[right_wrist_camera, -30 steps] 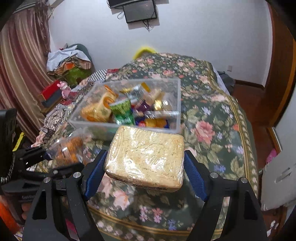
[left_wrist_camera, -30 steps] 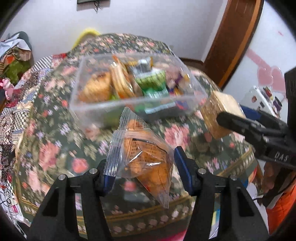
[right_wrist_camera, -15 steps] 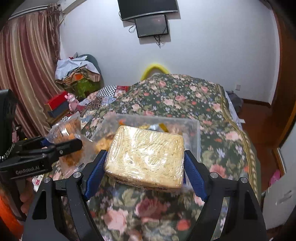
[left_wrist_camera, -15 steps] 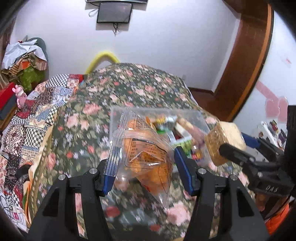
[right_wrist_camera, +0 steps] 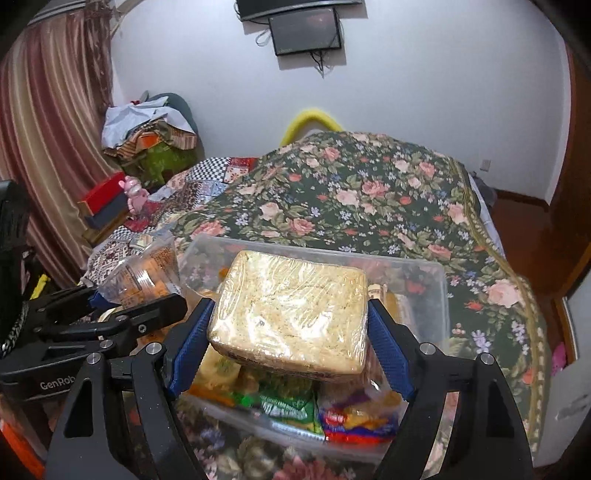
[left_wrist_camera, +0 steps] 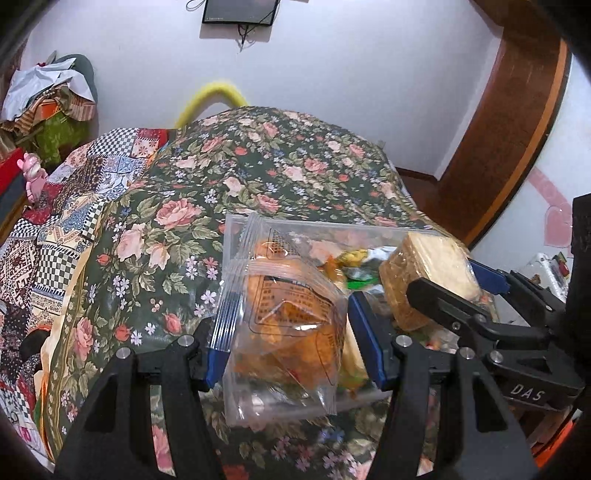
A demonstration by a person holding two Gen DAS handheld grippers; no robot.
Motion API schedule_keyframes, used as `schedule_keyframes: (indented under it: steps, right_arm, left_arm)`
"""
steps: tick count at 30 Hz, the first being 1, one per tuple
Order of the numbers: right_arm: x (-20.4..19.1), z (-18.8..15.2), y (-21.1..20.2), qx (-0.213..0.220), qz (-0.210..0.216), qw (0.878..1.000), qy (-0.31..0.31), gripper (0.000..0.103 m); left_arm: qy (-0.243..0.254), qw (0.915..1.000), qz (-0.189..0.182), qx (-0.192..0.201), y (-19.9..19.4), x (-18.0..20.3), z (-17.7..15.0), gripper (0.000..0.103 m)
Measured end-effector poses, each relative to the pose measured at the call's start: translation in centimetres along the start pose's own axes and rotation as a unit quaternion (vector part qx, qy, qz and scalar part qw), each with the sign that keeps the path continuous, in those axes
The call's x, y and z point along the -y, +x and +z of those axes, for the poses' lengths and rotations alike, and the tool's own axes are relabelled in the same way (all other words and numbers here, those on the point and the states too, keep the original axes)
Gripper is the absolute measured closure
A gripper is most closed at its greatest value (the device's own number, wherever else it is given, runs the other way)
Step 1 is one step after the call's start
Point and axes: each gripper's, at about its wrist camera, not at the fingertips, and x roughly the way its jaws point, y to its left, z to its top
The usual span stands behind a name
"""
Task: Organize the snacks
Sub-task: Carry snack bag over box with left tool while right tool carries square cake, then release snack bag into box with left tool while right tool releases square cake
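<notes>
Clear plastic wraps both snacks I hold: my left tongs (left_wrist_camera: 288,328) clamp a bag of orange crackers (left_wrist_camera: 291,321), my right tongs (right_wrist_camera: 288,332) clamp a wrapped noodle block (right_wrist_camera: 291,314). Both hang just above the half-filled plastic bin (right_wrist_camera: 439,295), presumably for dropping in. The bin sits on a flowered bed (right_wrist_camera: 369,199); beyond it are a white wall and a screen (right_wrist_camera: 304,29).

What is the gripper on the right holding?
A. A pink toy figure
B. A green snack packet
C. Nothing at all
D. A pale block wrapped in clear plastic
D: the right gripper has its blue pads pressed against both sides of a plastic-wrapped pale block, held above the clear snack bin.
</notes>
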Motion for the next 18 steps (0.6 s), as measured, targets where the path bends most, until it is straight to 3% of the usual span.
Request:
schedule_keyframes:
  steps: [4, 10, 13, 18]
  right_arm:
    - [0.2, 0.5, 0.7, -0.002, 0.005, 1.0, 0.006, 0.028]
    - [0.1, 0.6, 0.6, -0.006, 0.006, 1.0, 0.005, 0.027]
    - [0.2, 0.5, -0.1, -0.004, 0.007, 1.0, 0.005, 0.027]
    - [0.3, 0.7, -1.9, 0.009, 0.0, 1.0, -0.008, 0.027]
  left_arm:
    - [-0.015, 0.9998, -0.008, -0.008, 1.4, -0.9, 0.7, 0.044]
    - [-0.015, 0.9997, 0.017, -0.007, 2.7, -1.0, 1.6, 0.041]
    - [-0.004, 0.9996, 0.024, -0.014, 2.6, -0.8, 1.9, 0.034]
    - [0.007, 0.9998, 0.016, 0.002, 0.6, -0.4, 1.7, 0.034]
